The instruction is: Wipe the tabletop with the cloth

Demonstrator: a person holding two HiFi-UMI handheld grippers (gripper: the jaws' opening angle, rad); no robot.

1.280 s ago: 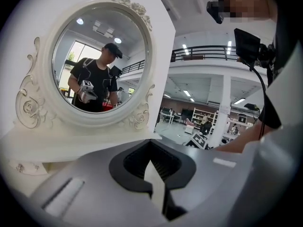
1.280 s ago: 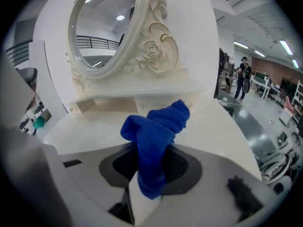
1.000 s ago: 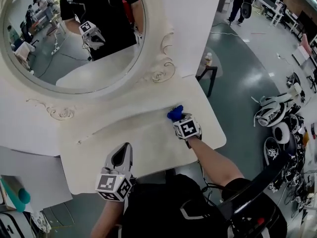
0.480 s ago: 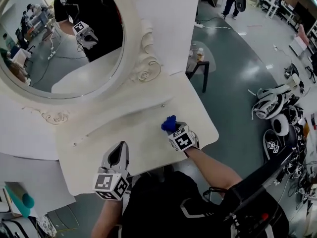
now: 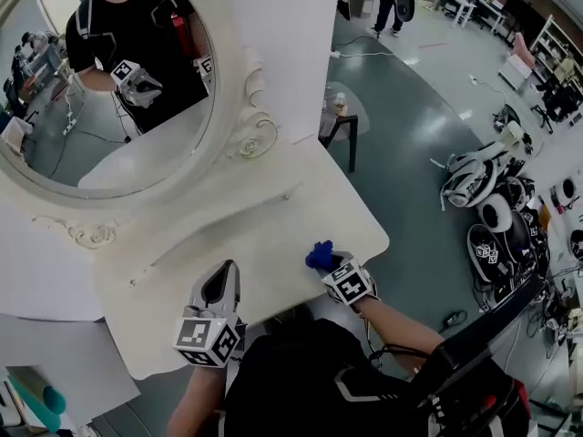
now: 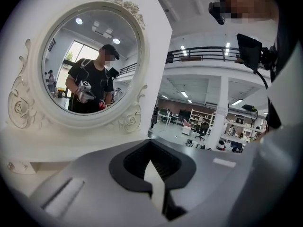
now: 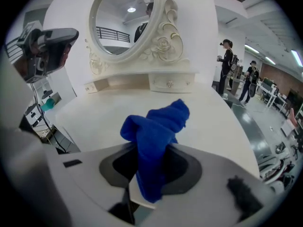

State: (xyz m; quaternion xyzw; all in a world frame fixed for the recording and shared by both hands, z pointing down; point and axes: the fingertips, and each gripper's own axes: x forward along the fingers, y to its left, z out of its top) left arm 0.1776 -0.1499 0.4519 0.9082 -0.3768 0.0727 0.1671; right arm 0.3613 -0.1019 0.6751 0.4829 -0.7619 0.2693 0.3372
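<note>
Cloth (image 7: 156, 141) blue, bunched, clamped in right gripper (image 5: 330, 269) fingers.

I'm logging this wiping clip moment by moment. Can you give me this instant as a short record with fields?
surface: white tabletop, below a round mirror
cloth: blue, bunched, near the tabletop's front right edge
right gripper: shut on the cloth
left gripper: shut, empty, at the front edge left of the cloth
contact: cannot tell whether the cloth touches the tabletop
</note>
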